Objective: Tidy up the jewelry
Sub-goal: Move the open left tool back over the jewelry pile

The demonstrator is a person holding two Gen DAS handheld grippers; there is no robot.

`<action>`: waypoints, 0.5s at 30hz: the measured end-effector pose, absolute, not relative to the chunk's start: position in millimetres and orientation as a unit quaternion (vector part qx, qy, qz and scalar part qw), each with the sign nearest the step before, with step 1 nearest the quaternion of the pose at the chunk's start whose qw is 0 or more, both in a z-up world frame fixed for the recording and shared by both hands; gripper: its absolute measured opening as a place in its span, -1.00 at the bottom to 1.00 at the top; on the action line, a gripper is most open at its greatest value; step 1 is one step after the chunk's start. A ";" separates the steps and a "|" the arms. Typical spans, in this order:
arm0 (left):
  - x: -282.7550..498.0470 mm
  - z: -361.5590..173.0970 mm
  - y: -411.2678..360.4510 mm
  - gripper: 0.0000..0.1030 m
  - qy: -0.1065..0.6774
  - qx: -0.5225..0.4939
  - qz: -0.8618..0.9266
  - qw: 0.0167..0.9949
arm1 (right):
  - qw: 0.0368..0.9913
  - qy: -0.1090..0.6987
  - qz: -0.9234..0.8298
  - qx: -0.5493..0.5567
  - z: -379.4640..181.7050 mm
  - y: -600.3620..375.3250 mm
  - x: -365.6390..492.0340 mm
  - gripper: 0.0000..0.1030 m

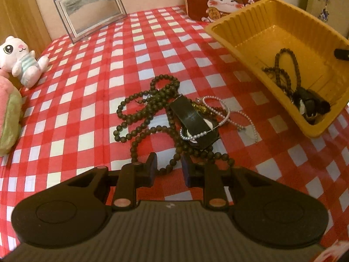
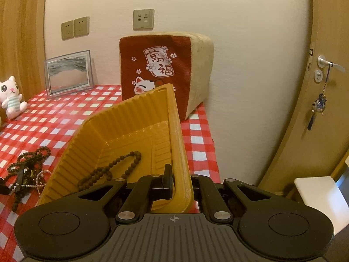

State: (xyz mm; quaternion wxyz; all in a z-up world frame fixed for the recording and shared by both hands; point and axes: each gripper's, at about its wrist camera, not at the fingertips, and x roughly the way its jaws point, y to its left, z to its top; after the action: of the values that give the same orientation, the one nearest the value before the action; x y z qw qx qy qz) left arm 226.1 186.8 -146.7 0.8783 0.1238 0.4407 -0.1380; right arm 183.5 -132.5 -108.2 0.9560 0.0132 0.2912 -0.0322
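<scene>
My left claw (image 1: 168, 168) unclenched, empty, over near end of dark round-bead necklace (image 1: 139, 118); tangle stretches far-right on checked surface (image 1: 87, 87). Right claw (image 2: 174, 183) clenched on yellow ribbed plastic tray (image 2: 139, 118) rim, right.

Dark bead strands (image 1: 141, 118) tangled on the cloth; another, perhaps wooden, in the yellow tray (image 1: 250, 32).

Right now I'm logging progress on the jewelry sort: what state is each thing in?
Yellow tray: tilted, wall clamped by right gripper.
Brown bead strand: inside tray.
Dark bead necklace: tangled on tablecloth.
Pearl strand: draped over pile.
Left gripper: open, empty, above necklace.
</scene>
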 end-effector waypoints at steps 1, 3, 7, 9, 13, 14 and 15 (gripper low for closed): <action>227.4 -148.5 186.4 -0.62 0.443 0.125 -0.138 0.877 | 0.956 0.292 -0.033 0.014 -108.0 -132.5 183.3 -0.92; 229.6 -150.8 185.0 -0.64 0.445 0.127 -0.141 0.875 | 0.956 0.291 -0.034 0.013 -107.7 -131.6 182.7 -0.92; 232.5 -152.9 183.0 -0.80 0.449 0.126 -0.149 0.872 | 0.956 0.290 -0.034 0.014 -107.2 -130.3 182.2 -0.92; 232.8 -152.2 185.0 -0.87 0.453 0.118 -0.146 0.872 | 0.956 0.290 -0.034 0.013 -107.1 -130.2 181.7 -0.92; 228.5 -144.4 194.5 -0.90 0.453 0.086 -0.137 0.877 | 0.957 0.289 -0.033 0.014 -106.8 -130.3 181.3 -0.92; 226.5 -140.4 198.1 -0.90 0.450 0.077 -0.134 0.879 | 0.957 0.289 -0.033 0.014 -106.7 -130.1 181.0 -0.92; 224.8 -136.4 201.1 -0.90 0.448 0.070 -0.132 0.882 | 0.957 0.289 -0.033 0.014 -106.6 -130.1 181.0 -0.92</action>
State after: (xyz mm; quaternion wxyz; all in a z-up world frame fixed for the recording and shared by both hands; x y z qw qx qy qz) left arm 224.8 201.1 -136.4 0.8818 0.0697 0.4475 -0.1317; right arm 181.0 -130.1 -106.6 0.9567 0.0138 0.2889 -0.0328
